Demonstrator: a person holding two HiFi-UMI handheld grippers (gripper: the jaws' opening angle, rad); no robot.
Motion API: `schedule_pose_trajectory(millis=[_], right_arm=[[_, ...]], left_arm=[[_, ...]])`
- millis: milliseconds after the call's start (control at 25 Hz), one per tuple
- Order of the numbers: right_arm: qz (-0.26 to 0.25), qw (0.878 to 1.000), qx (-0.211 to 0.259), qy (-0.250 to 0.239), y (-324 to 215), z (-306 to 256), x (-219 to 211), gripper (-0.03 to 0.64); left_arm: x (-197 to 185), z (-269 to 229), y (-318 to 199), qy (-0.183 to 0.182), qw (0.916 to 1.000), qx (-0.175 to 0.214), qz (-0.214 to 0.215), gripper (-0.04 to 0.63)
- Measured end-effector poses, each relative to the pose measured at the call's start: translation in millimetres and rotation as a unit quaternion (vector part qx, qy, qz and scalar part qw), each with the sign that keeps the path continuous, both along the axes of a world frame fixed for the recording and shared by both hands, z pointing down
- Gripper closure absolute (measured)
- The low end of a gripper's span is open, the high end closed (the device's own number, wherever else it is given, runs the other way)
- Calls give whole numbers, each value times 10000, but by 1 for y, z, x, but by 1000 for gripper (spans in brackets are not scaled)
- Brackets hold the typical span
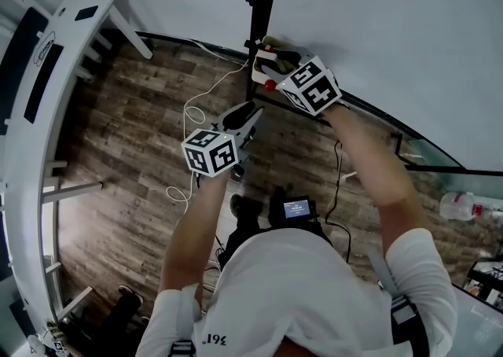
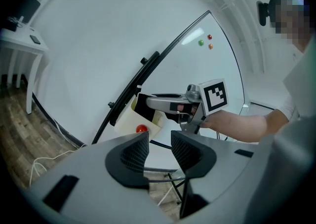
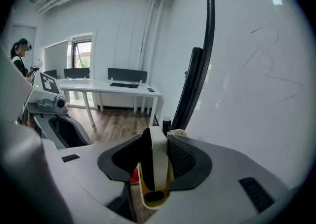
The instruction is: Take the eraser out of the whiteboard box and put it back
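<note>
1. Head view: both grippers are held out in front. The right gripper (image 1: 273,60) reaches to the cream box (image 1: 259,74) at the lower edge of the whiteboard (image 1: 377,25). The left gripper (image 1: 248,117) hangs well apart from the box, nearer the body.
2. Left gripper view: its own jaws stand apart with nothing between them, so it is released and idle. Ahead, the right gripper's tips sit at the box mouth with the dark eraser (image 2: 145,106) at them. A red ball (image 2: 141,129) sits on the box front.
3. Right gripper view: the eraser stands upright between the jaws, white back toward one pad and black felt toward the other. No gap shows on either side, so I read it as grasped. Its lower end is inside the box and its top sticks out above the rim.
4. Step, judged: a grasp on the eraser at the box. A seated eraser fits either the lift-out or the return, and this moment does not settle which.
5. Next move, judged: if lifting, pull straight out along the box opening and clear the rim before swinging away. If returning, let go only once the eraser is seated.
</note>
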State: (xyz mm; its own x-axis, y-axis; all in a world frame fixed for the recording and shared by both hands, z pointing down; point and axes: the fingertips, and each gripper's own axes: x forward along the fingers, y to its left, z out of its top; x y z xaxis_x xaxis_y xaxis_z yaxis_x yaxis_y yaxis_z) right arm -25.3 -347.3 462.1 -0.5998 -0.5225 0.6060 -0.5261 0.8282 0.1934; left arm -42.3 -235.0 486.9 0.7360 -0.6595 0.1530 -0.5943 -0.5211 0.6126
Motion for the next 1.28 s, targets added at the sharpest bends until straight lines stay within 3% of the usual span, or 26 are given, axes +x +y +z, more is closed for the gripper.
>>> schedule_pose_trajectory(millis=[640, 1280], right_arm=[[233, 9961, 555, -641, 11, -78, 18, 442], [508, 9867, 989, -1181, 46, -137, 50, 443]], left_arm=[[-10, -63, -14, -28, 9971, 735, -188, 460], [-14, -114, 12, -200, 9913, 1282, -228, 460]])
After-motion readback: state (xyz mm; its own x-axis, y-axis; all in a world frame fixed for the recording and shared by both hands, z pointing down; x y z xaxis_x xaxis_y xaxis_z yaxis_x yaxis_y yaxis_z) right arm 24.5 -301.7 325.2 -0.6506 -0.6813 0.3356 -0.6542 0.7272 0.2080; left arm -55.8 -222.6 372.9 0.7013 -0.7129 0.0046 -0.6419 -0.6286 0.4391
